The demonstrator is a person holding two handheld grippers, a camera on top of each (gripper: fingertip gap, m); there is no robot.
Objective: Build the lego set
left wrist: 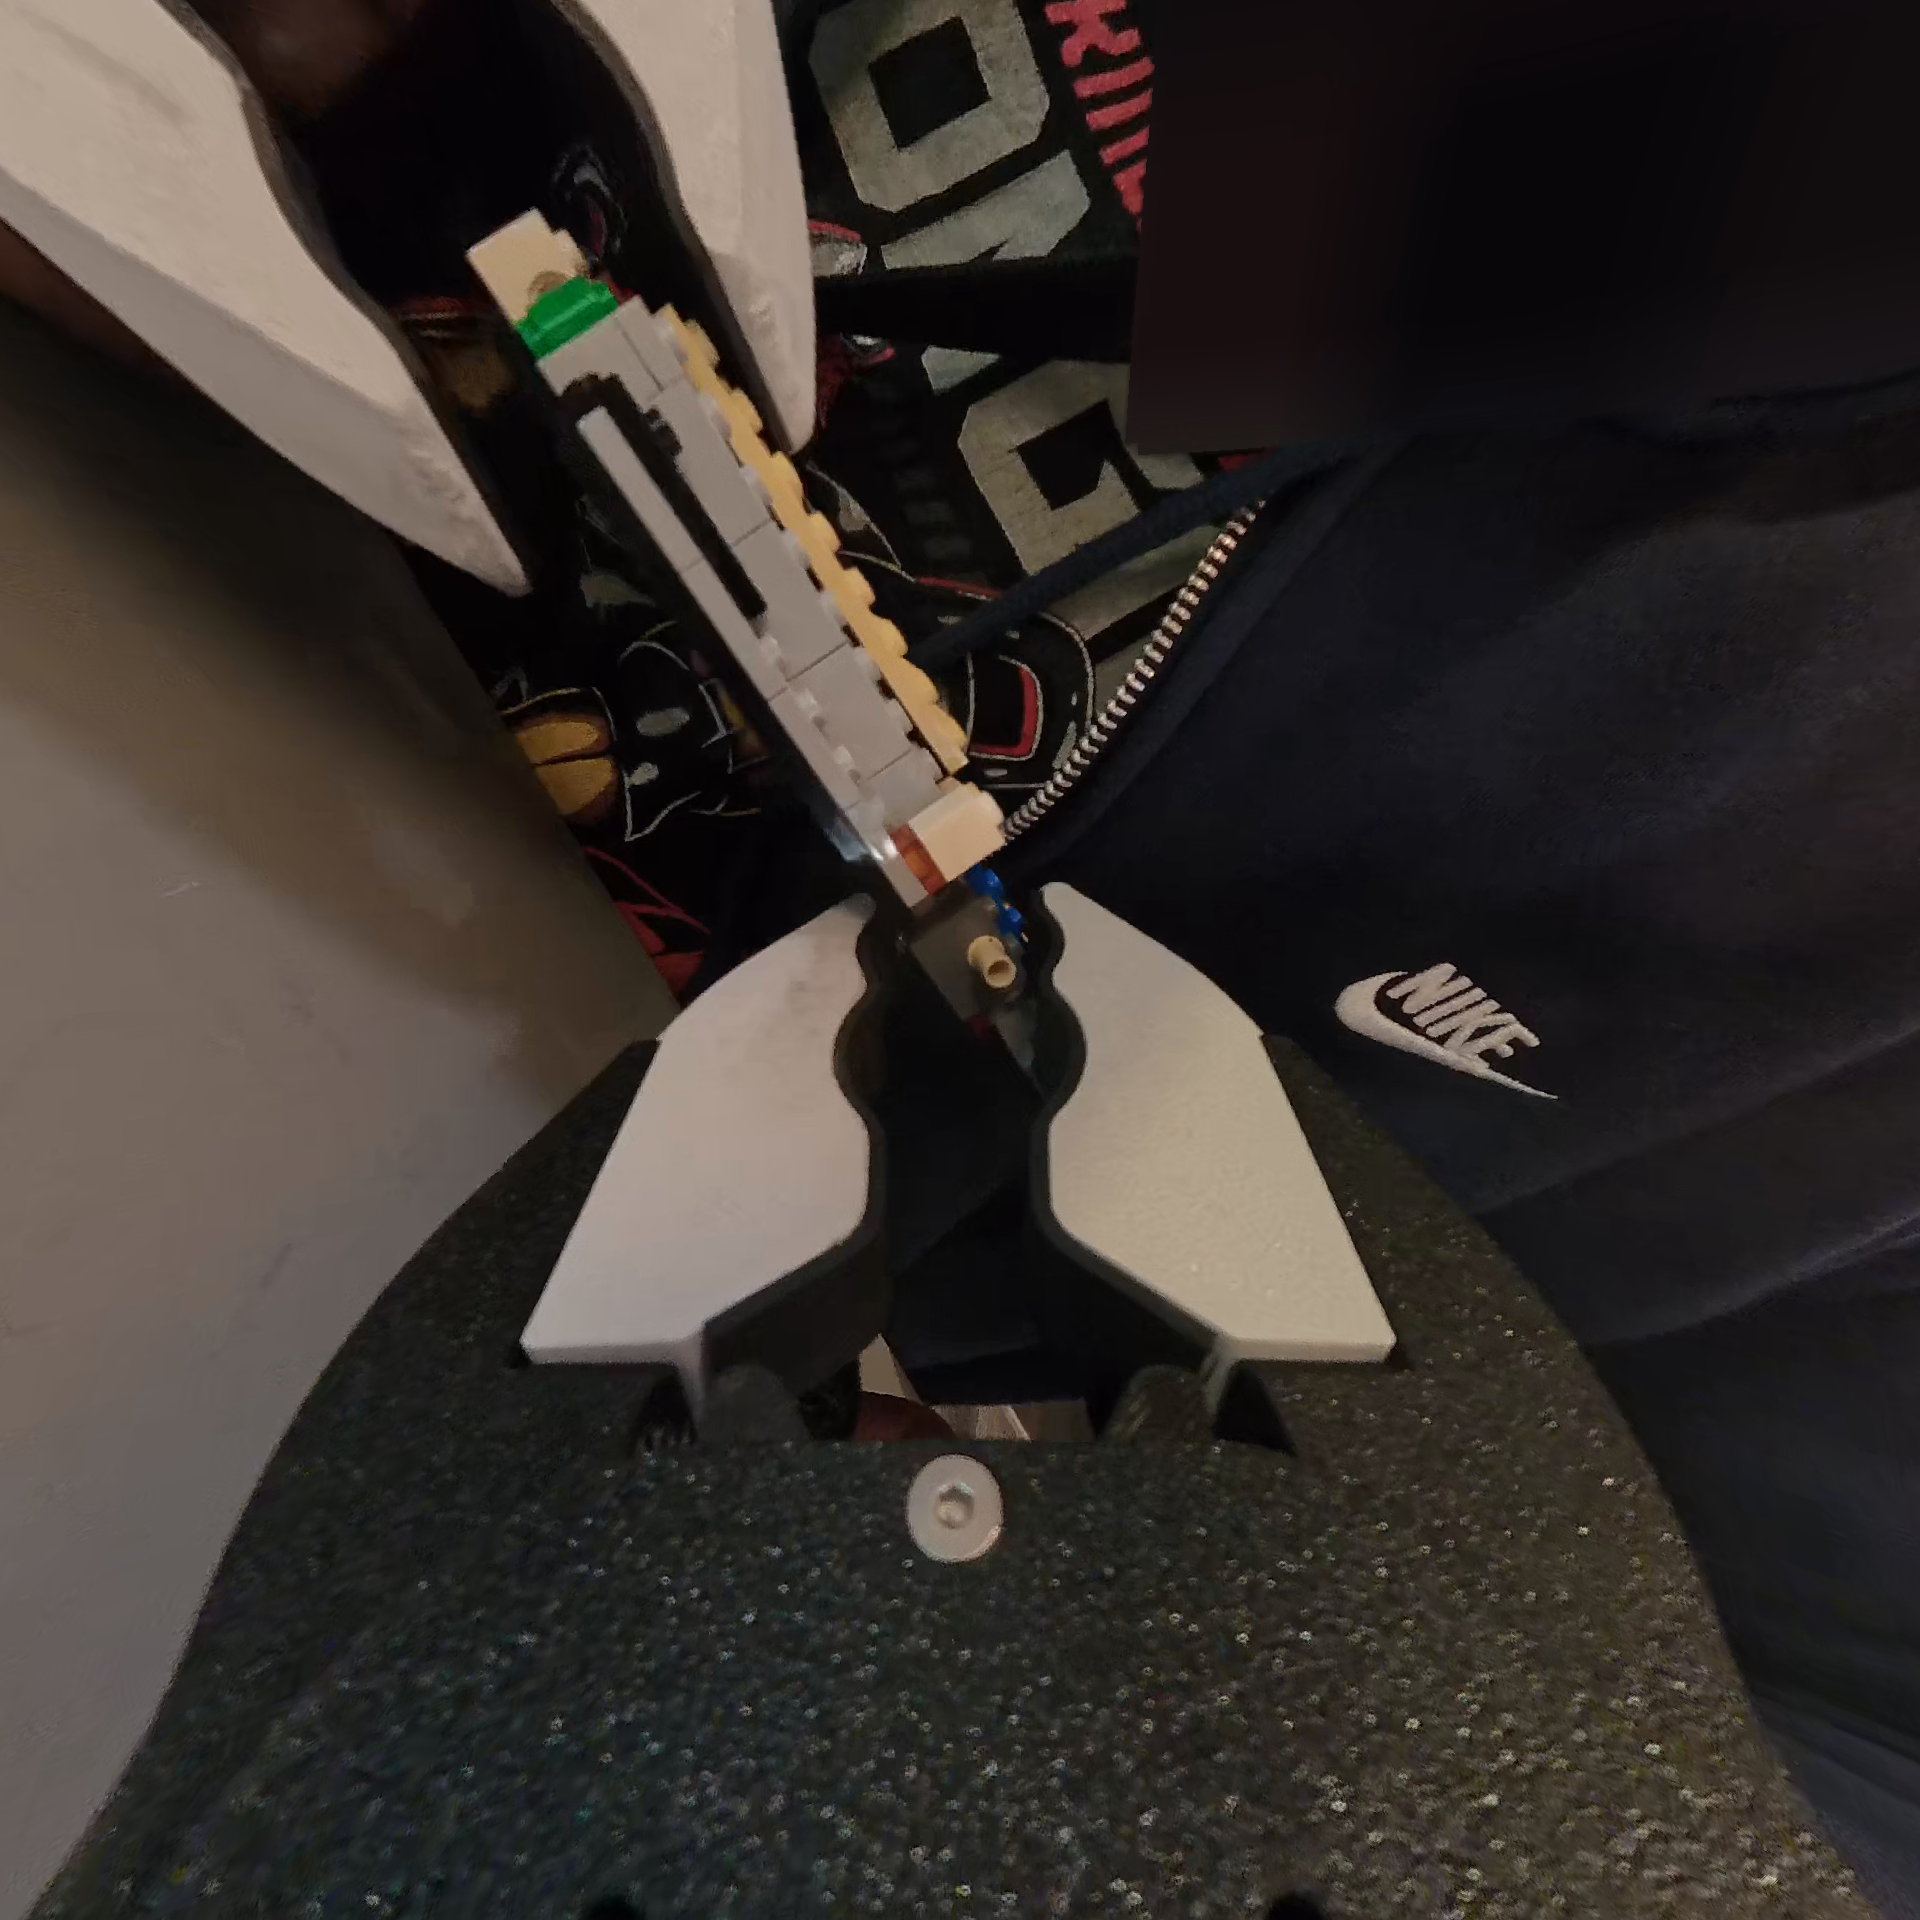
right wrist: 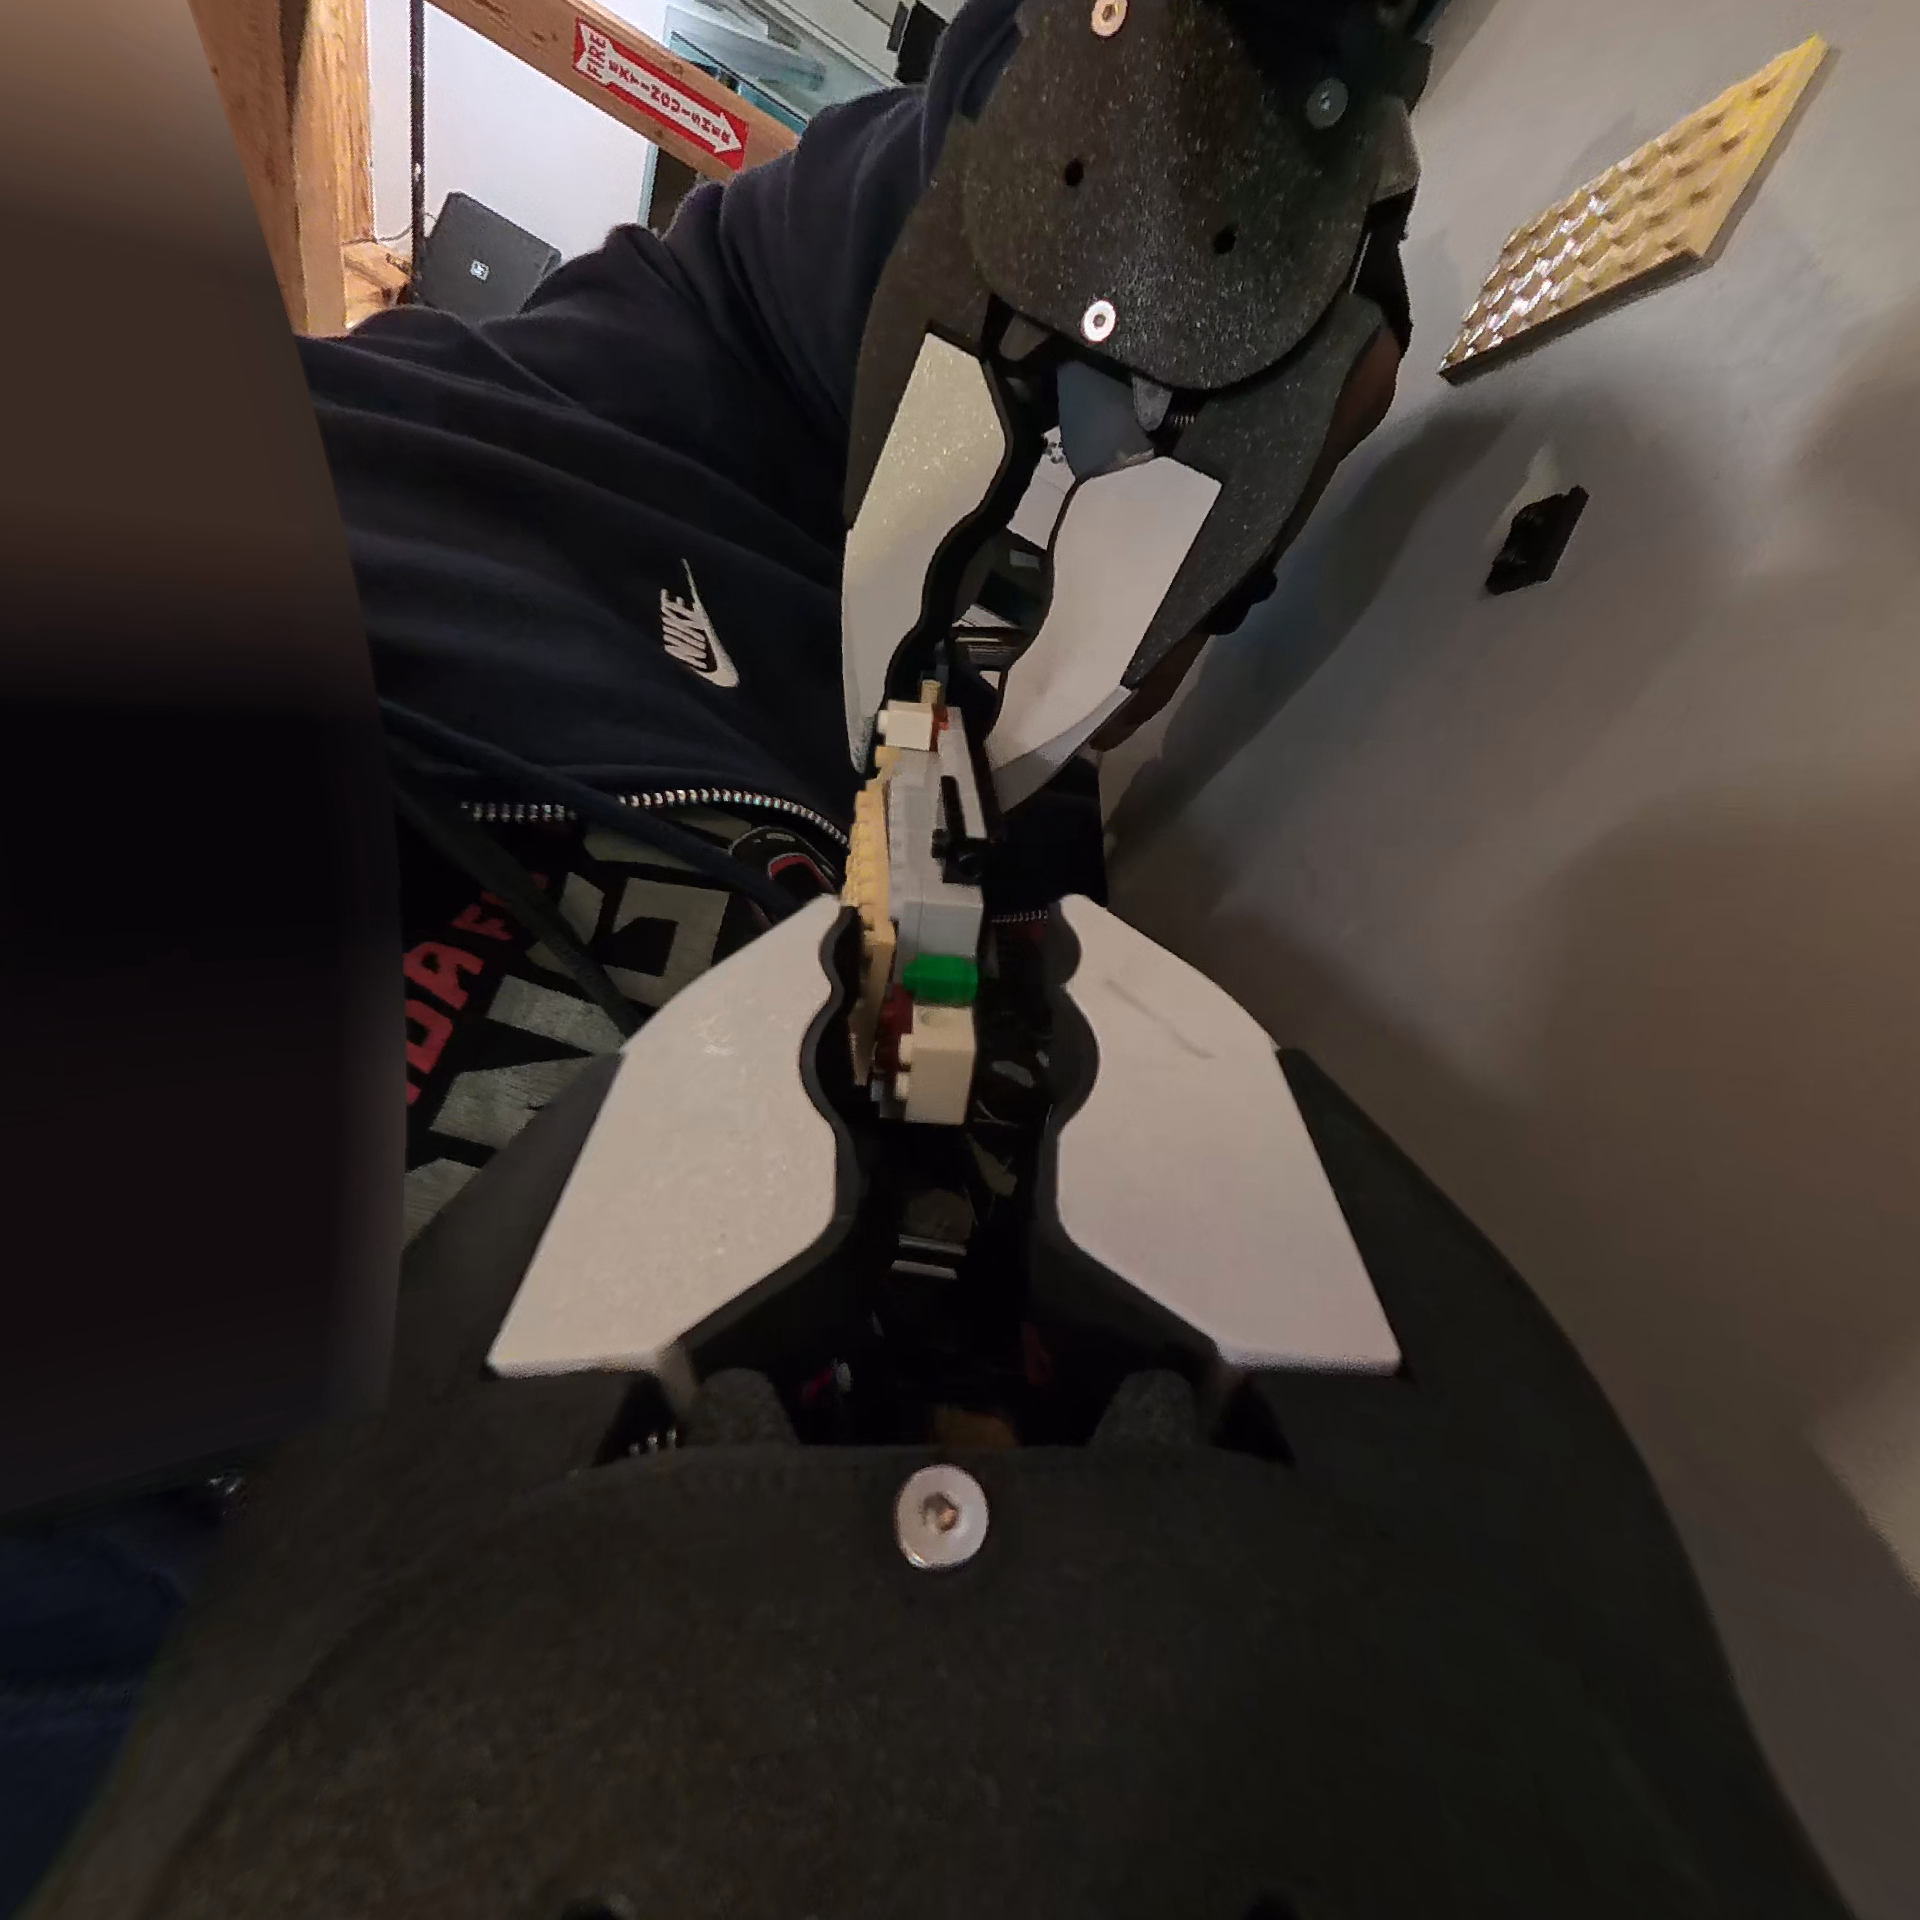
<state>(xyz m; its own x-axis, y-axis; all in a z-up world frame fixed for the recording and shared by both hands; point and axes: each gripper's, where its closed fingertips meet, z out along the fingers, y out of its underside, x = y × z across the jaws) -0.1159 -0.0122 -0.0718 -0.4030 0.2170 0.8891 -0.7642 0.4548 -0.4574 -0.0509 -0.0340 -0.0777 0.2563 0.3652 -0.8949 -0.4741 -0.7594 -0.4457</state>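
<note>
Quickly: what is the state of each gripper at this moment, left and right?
Left gripper: closed on one end of the brick model.
Right gripper: closed on the model's other end, with the green piece.

An indoor work room, likely a workshop or lab bench rather than a home: a plain grey table (right wrist: 1558,935) with a tan studded brick plate (right wrist: 1631,208) lying on it, bare timber beams (right wrist: 332,156) bearing a red safety sign (right wrist: 660,99), white walls, and a dark case (right wrist: 483,255) on the floor behind the seated person (right wrist: 582,499)
</note>
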